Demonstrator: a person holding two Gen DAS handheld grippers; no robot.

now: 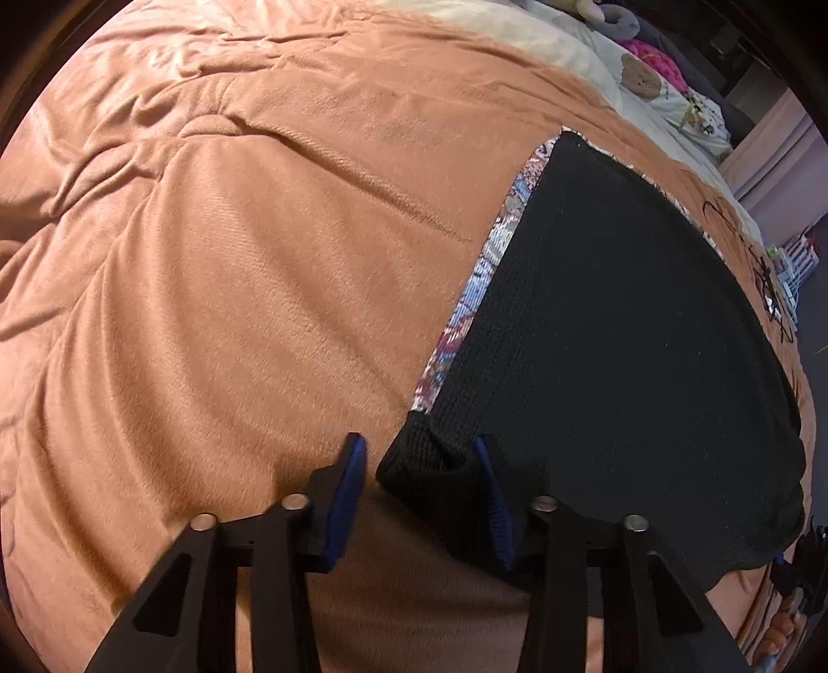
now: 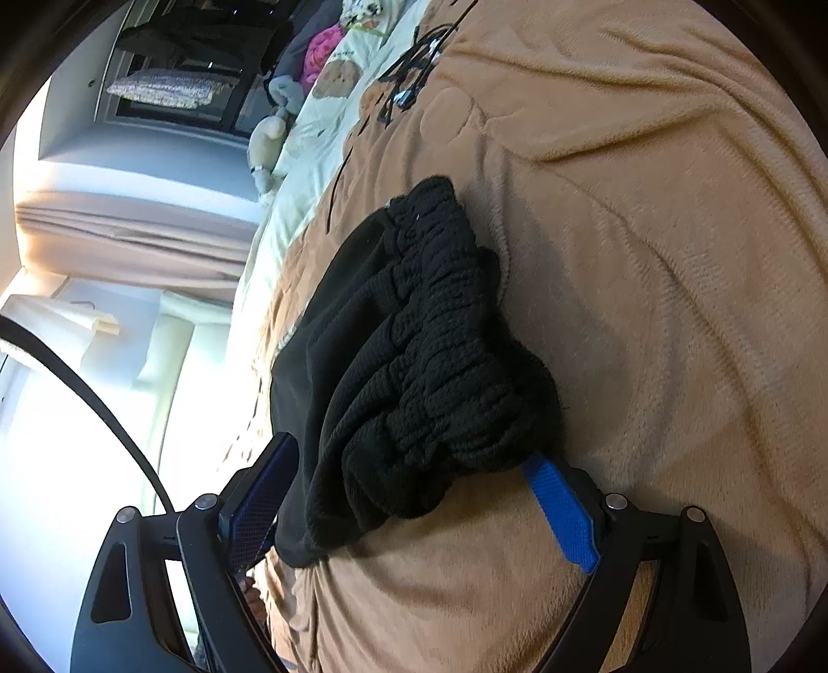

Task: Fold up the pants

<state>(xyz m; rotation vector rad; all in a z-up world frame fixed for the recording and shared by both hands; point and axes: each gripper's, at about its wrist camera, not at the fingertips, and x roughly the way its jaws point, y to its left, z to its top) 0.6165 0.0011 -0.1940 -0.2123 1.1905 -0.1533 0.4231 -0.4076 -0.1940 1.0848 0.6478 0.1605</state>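
The black pants (image 1: 610, 331) lie flat on a tan blanket (image 1: 248, 269) that covers the bed, on the right side of the left wrist view, with a patterned cloth (image 1: 484, 269) showing along their left edge. The left gripper (image 1: 419, 466) is at the near corner of the pants: that corner bunches up between its blue pads (image 1: 346, 497), the right pad against the fabric and the left pad apart from it with blanket showing in the gap, so the jaws stand released around the corner, not pinching it.

In the right wrist view the gathered, ribbed end of the pants (image 2: 414, 362) sits heaped between the jaws of the right gripper (image 2: 409, 492), which are spread wide; whether its pads press the fabric I cannot tell. Far off lie a pale sheet (image 2: 310, 134) and soft toys (image 2: 321, 46)
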